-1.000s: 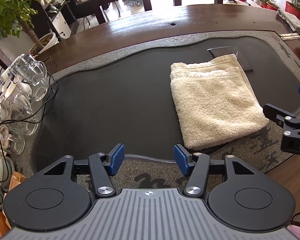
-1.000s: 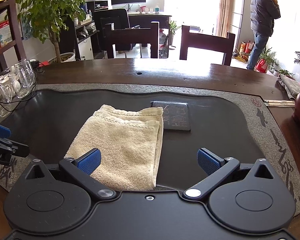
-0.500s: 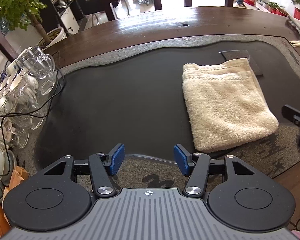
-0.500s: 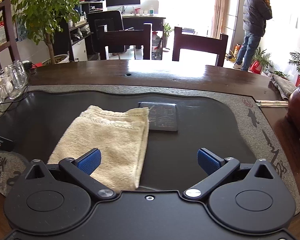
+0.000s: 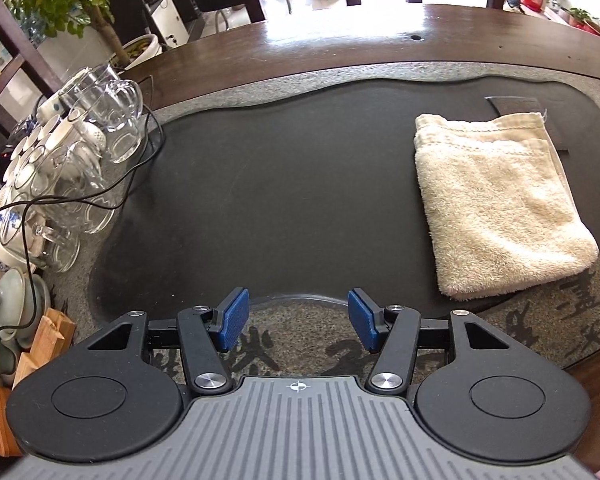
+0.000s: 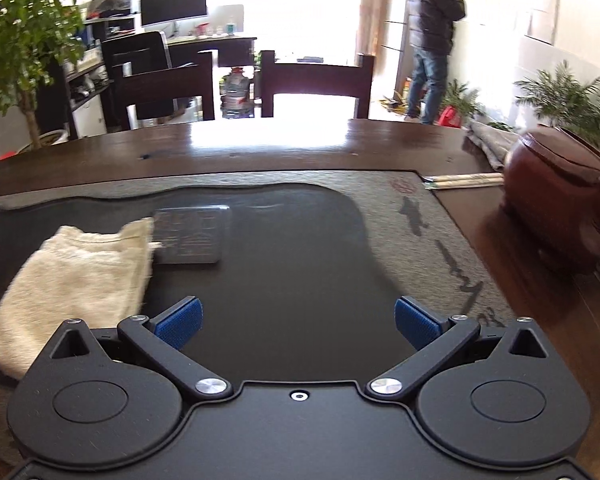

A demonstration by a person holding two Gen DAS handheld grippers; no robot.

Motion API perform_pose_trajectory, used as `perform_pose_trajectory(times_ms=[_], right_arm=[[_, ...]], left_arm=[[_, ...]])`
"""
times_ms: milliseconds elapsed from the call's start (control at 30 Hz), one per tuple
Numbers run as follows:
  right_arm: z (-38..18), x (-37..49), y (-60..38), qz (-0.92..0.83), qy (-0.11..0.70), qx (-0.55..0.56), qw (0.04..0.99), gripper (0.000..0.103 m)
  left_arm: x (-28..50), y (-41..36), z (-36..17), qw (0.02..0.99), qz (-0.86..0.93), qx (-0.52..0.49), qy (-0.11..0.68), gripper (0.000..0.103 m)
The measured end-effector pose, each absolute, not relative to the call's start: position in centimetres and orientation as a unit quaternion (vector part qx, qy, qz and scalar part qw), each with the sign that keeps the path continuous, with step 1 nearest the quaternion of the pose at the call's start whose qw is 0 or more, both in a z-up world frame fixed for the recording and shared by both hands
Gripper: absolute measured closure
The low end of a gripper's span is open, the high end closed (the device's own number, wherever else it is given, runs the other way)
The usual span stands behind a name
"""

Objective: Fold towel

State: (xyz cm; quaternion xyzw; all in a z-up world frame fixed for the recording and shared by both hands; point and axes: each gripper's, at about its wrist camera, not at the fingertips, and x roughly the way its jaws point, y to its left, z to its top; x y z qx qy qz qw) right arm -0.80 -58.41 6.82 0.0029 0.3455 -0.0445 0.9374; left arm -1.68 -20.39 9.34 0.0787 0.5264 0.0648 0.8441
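Note:
A cream towel (image 5: 496,208) lies folded into a rectangle on the dark stone tea tray (image 5: 280,184), at the right of the left wrist view. The same towel (image 6: 72,280) sits at the left of the right wrist view, its far corner touching a grey slab (image 6: 192,236). My left gripper (image 5: 298,318) is open over the tray's front rim, well left of the towel, with nothing between its blue pads. My right gripper (image 6: 298,320) is open wide over bare tray, to the right of the towel, also holding nothing.
Glass cups and teaware (image 5: 60,184) with a black cable crowd the tray's left edge. A round brown pot (image 6: 560,220) stands on the wooden table at the right. Chairs (image 6: 316,84) stand behind the table and a person (image 6: 432,40) stands far back.
Both grippers have drawn apart: the left swung left and the right swung right, so the towel slid toward the outer side of each view. The right gripper has left the left wrist view.

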Motion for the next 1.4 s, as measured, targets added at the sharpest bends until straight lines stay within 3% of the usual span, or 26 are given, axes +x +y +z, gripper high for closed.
perform_pose_trajectory(times_ms=[300,1400], right_arm=[[4.4,1.2,-64.9,-0.087,0.343,0.012,0.935,0.000],[0.6,5.1,-68.2,-0.045,0.349,0.021,0.936,0.000]], left_arm=[[-1.8,-20.6,11.1,0.854,0.070,0.073,0.511,0.047],[-2.1,-20.1,16.9,0.866,0.136,0.018,0.481,0.047]])
